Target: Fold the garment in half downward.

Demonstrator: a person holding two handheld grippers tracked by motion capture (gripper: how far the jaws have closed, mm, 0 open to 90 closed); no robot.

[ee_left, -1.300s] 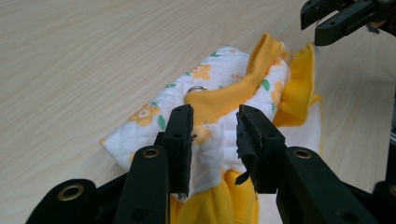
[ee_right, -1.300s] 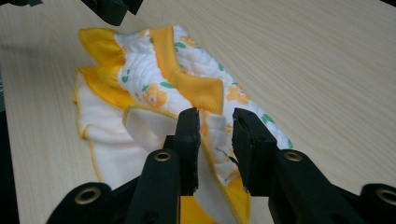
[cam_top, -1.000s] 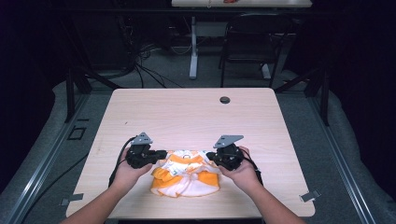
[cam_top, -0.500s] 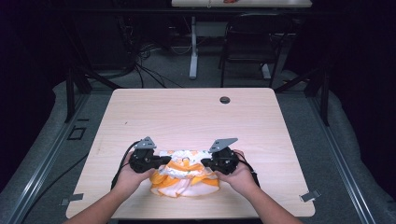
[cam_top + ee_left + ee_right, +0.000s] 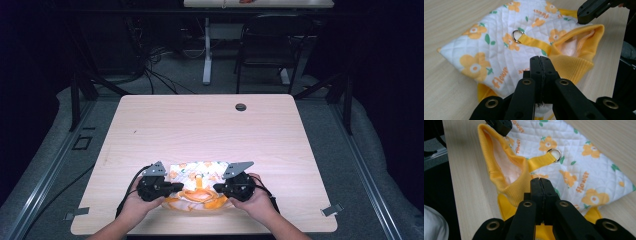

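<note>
A small white quilted pet garment (image 5: 197,171) with orange flowers lies near the table's front edge. Its yellow ribbed collar (image 5: 579,42) (image 5: 499,165) stands up as an open loop. A yellow strap with a metal D-ring (image 5: 517,35) (image 5: 555,154) lies on its back. My left gripper (image 5: 175,189) (image 5: 540,60) is shut on the garment's left side where the collar begins. On the right side my right gripper (image 5: 217,189) (image 5: 540,181) is shut on the collar too. Each gripper's tip shows in the other's view at the collar's far end: right gripper (image 5: 581,17), left gripper (image 5: 502,129).
The wooden table (image 5: 200,125) stretches away beyond the garment, with a round cable hole (image 5: 240,106) near its far edge. The front edge lies just below the person's hands. A dark chair (image 5: 265,45) and floor cables (image 5: 160,75) stand behind the table.
Both grippers have come toward the table's front edge and a little lower, and the garment has moved with them. The collar now stands up between the two tips.
</note>
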